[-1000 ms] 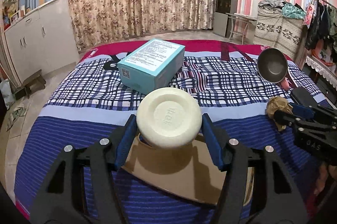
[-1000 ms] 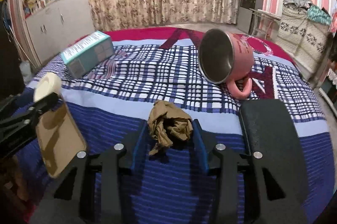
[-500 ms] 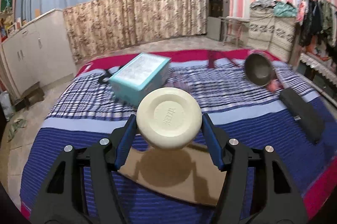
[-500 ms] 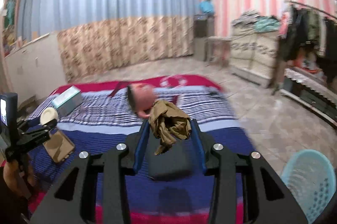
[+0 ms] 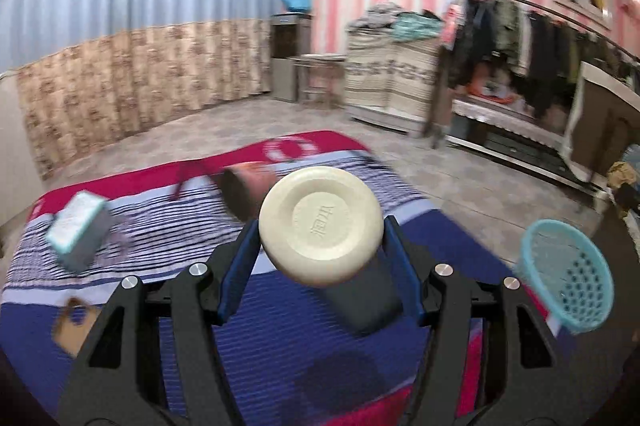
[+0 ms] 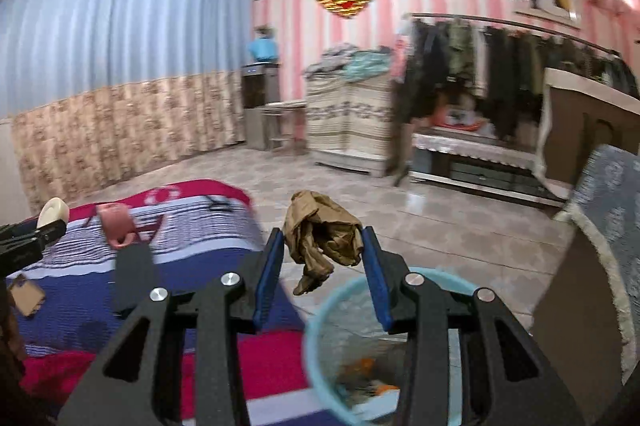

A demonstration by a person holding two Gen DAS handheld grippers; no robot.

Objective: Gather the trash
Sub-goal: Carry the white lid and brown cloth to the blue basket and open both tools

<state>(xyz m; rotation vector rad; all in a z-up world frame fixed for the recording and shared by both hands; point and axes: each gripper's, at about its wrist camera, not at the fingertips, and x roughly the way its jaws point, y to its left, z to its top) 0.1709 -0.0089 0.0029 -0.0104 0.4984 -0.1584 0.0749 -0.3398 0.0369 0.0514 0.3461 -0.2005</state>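
Right gripper [image 6: 323, 250] pinches a crumpled brown paper wad [image 6: 322, 232], wrinkled with a tail hanging down, mid-frame just above the light-blue basket [image 6: 320, 322]. Left gripper [image 5: 320, 250] clamps a cream round disc [image 5: 320, 224], embossed face, frame centre.

The round cream lid [image 5: 320, 224] looked like smooth matt plastic with raised lettering, clamped between blue rubbery pads [image 5: 236, 268]. The brown wad [image 6: 322, 232] was crumpled, dull paper. Beside the bed [image 5: 280, 346], whose striped cover was woven cloth, the blue basket [image 5: 568, 278] was perforated glossy plastic. On the bed, a flat cardboard piece [image 5: 74, 324] looked matt; the floor tiles [image 6: 440, 202] shone
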